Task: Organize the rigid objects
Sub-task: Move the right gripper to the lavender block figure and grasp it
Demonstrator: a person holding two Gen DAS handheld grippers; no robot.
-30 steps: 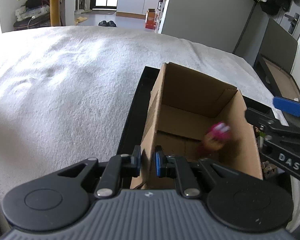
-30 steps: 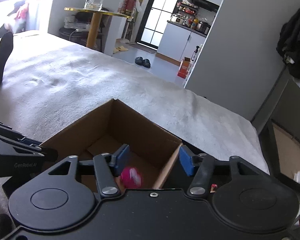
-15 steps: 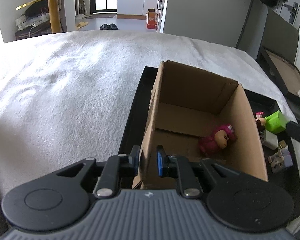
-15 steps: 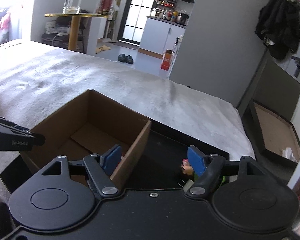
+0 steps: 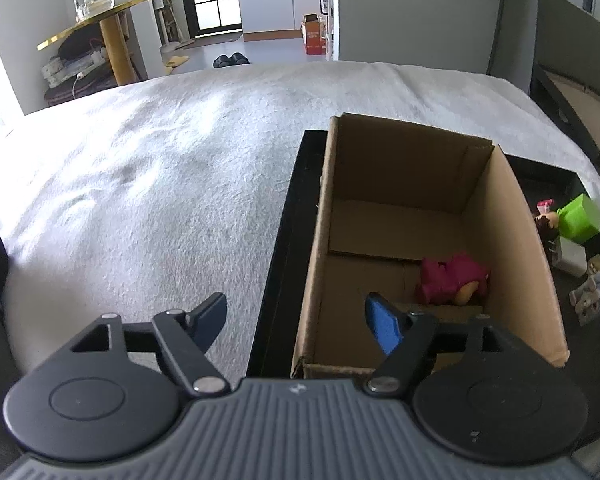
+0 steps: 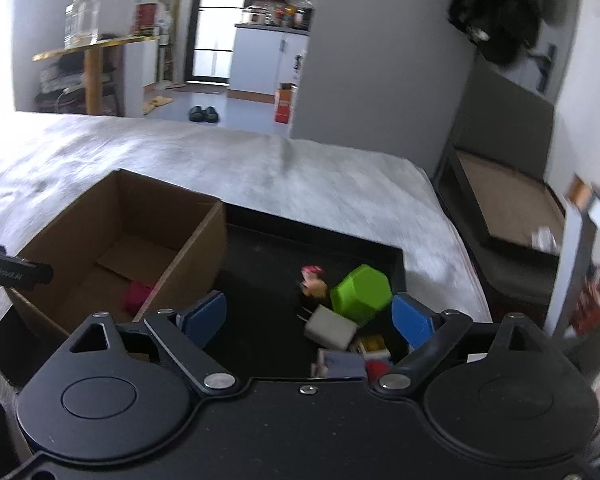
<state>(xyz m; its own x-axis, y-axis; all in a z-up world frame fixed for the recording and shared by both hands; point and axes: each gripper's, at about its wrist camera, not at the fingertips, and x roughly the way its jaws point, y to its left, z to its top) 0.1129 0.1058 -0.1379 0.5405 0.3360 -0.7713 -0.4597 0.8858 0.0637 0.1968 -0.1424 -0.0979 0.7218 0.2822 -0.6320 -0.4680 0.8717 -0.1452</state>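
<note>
With both tongs [image 5: 296, 316] [image 6: 308, 316] just opened, pink toy [image 5: 452, 280] lies boxed.

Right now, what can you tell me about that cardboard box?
The cardboard box is plain brown corrugated card, open at the top, with its bottom flaps showing inside. It stands upright at the left end of a shallow black tray on the pale bed cover. Inside, a small pink toy figure lies by the right wall. Nothing grips the box; one finger of the open left gripper hangs over it.
</note>
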